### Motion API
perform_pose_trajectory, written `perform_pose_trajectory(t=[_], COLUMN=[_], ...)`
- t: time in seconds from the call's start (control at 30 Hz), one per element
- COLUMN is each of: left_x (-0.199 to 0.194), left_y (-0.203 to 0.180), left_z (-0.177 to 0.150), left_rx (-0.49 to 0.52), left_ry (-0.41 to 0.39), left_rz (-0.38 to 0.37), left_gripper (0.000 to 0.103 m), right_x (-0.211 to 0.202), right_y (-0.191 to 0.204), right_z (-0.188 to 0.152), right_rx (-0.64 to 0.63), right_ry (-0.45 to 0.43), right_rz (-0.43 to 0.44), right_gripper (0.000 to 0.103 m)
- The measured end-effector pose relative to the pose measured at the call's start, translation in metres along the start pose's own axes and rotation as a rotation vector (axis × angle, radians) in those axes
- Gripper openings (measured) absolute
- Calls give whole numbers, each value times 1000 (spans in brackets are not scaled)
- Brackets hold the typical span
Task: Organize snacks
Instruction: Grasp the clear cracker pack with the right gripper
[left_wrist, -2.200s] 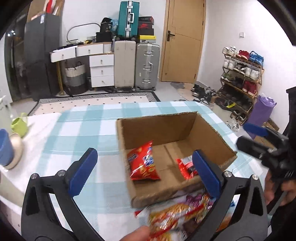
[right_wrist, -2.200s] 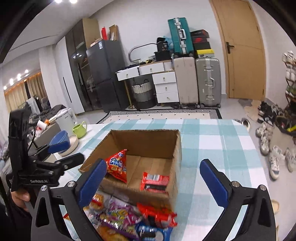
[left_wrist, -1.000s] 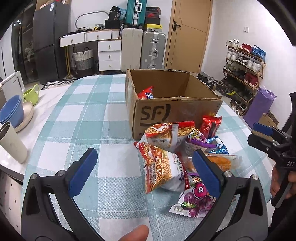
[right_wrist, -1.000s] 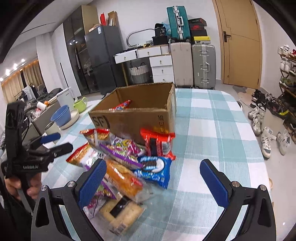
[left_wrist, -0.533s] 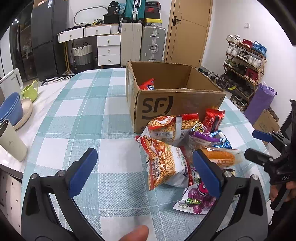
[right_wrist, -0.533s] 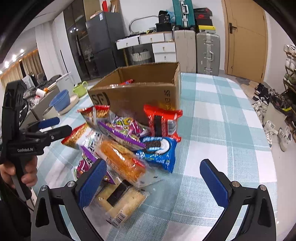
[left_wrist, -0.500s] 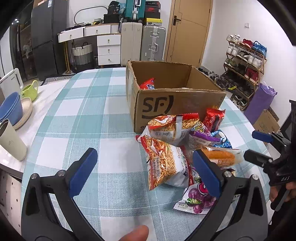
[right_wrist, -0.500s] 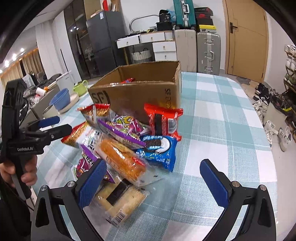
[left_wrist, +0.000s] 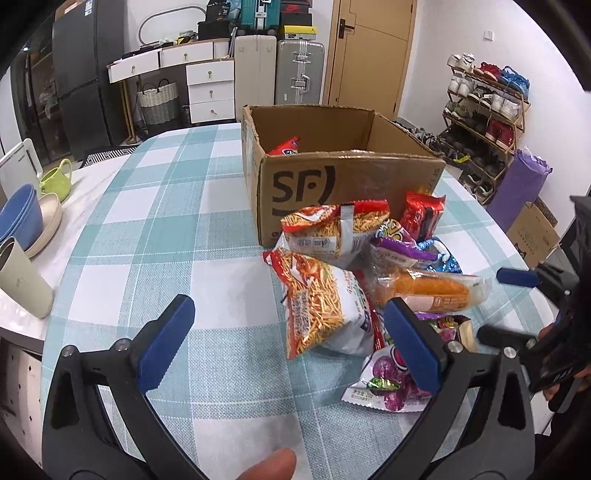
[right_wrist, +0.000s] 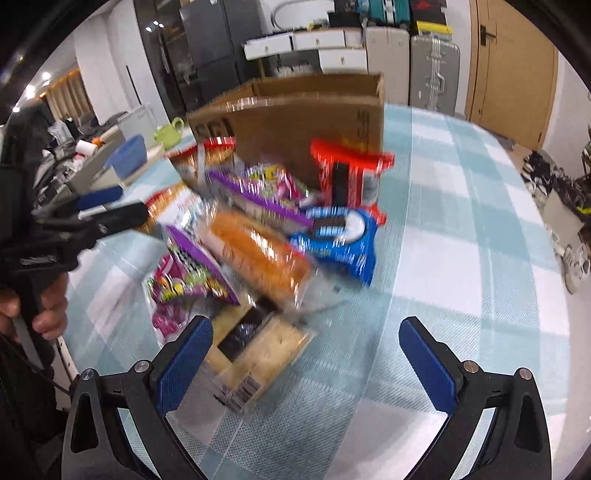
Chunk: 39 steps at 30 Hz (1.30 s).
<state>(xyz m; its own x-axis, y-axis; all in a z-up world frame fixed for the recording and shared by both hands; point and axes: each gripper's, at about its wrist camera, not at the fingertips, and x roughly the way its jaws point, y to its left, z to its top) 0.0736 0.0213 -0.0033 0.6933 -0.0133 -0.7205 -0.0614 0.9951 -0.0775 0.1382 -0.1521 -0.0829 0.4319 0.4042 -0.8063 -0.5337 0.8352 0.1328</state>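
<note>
Cardboard box (left_wrist: 347, 173) was seen nearer, right view newly blurred | orange snack pack (right_wrist: 258, 254) lay long-axis diagonal | left claw (left_wrist: 288, 339) and right claw (right_wrist: 306, 365) were held apart, empty

The left black tongs with blue pads (left_wrist: 286, 343) gape wide, holding nothing. The right black, blue-padded tongs (right_wrist: 304, 363) likewise stand spread and empty. A hand (right_wrist: 44, 306) grips each handle.

Tablecloth (left_wrist: 155, 221): teal-and-white check. Cardboard box (left_wrist: 347, 177), beyond the fingers: brown, black "SF" print. Noodle-snack bag (left_wrist: 321, 306), between the left fingers: orange, red, white. Grape-candy pouch (left_wrist: 384, 384), at the left gripper's right finger: white, purple. Cookie pack (right_wrist: 340, 240), ahead of the right fingers: blue. Finger pads (right_wrist: 183, 363): blue on black.
</note>
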Motion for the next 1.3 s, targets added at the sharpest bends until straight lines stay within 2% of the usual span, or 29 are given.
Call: perform_pose_trajectory(t=[0.27, 0.47, 0.6, 0.73, 0.87, 1.1, 1.13, 1.2, 1.27, 1.3], left_x=[-3, 1, 4, 5, 5, 6, 6, 6, 8, 8], left_y=[-1, 6, 6, 5, 6, 5, 5, 6, 6, 6], left_z=[-11, -12, -13, -13, -13, -13, -13, -14, -15, -15], left_rx=[24, 3, 8, 9, 6, 10, 12, 11, 8, 7], left_ry=[8, 12, 18, 21, 20, 27, 26, 27, 31, 32], left_rz=[7, 13, 17, 20, 19, 12, 9, 7, 8, 9], left_gripper=[102, 102, 102, 102, 102, 102, 102, 102, 102, 102], right_x=[23, 32, 31, 26, 23, 22, 21, 18, 15, 14], right_y=[19, 28, 32, 16, -6, -11, -8, -3, 2, 4], right_z=[-2, 0, -1, -4, -6, -6, -7, -9, -10, -10], right_rx=[33, 64, 24, -40, -42, -89, -103, -133, -138, -143], right_ry=[42, 36, 69, 107, 127, 105, 99, 87, 85, 80], right_rz=[-8, -63, -100, -108, -161, -161, -162, -147, -104, -92], right_gripper=[102, 102, 102, 102, 102, 102, 100, 90, 67, 61])
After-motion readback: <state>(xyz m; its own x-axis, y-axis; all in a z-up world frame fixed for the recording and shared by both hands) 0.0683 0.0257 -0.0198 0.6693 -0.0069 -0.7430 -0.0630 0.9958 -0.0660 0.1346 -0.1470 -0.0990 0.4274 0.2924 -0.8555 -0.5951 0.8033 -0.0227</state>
